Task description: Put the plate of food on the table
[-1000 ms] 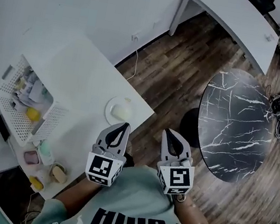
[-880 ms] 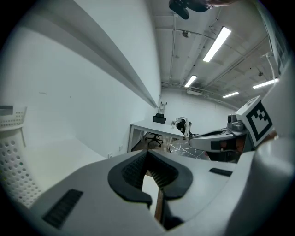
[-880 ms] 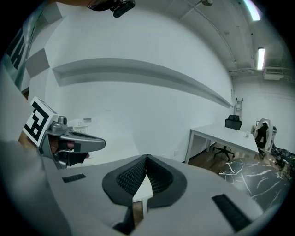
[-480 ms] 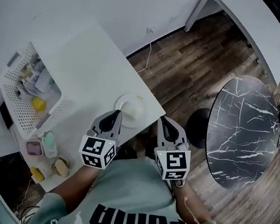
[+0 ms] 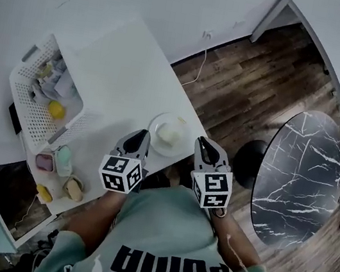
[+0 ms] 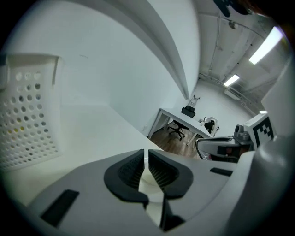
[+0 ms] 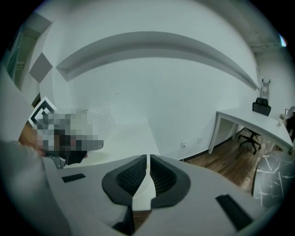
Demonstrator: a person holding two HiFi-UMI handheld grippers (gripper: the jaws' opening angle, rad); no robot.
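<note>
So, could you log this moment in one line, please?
left gripper: shut on plate | right gripper: shut on plate | plate: at table corner, food on it

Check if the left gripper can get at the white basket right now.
Probably not yet: the left gripper looks shut on the rim of the plate, opposite the right gripper. Otherwise nothing stands between it and the basket.

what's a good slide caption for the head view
Left gripper and right gripper hold the plate of food by its rim at the table corner
</note>
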